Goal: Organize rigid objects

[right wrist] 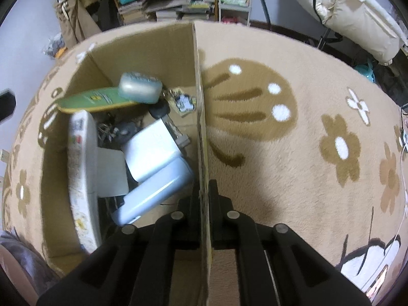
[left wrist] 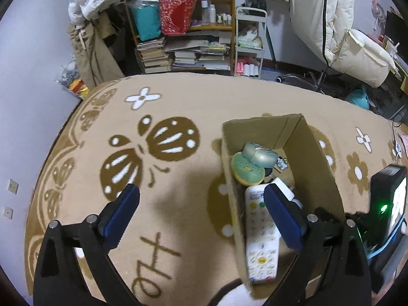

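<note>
An open cardboard box [left wrist: 313, 153] stands on the patterned rug. Inside lie a white remote control [left wrist: 260, 237], a round green tin [left wrist: 247, 169], a pale silver case [left wrist: 260, 154] and a white block. My left gripper [left wrist: 201, 204] is open, empty, straddling the box's left wall, with its right finger [left wrist: 280, 219] over the remote. In the right wrist view the same box [right wrist: 142, 43] holds the remote [right wrist: 81, 173], the tin [right wrist: 94, 100], the silver case [right wrist: 140, 86], a white block [right wrist: 153, 150] and a light-blue case [right wrist: 153, 193]. My right gripper [right wrist: 204, 191] is shut on the box's right wall [right wrist: 200, 107].
The beige rug [left wrist: 178, 178] with brown butterflies and flowers covers the floor. A cluttered bookshelf [left wrist: 183, 25] and a white cart [left wrist: 250, 40] stand against the far wall. An office chair with a cream coat [left wrist: 357, 46] is at the back right. A black device with a green light [left wrist: 387, 204] is on the right.
</note>
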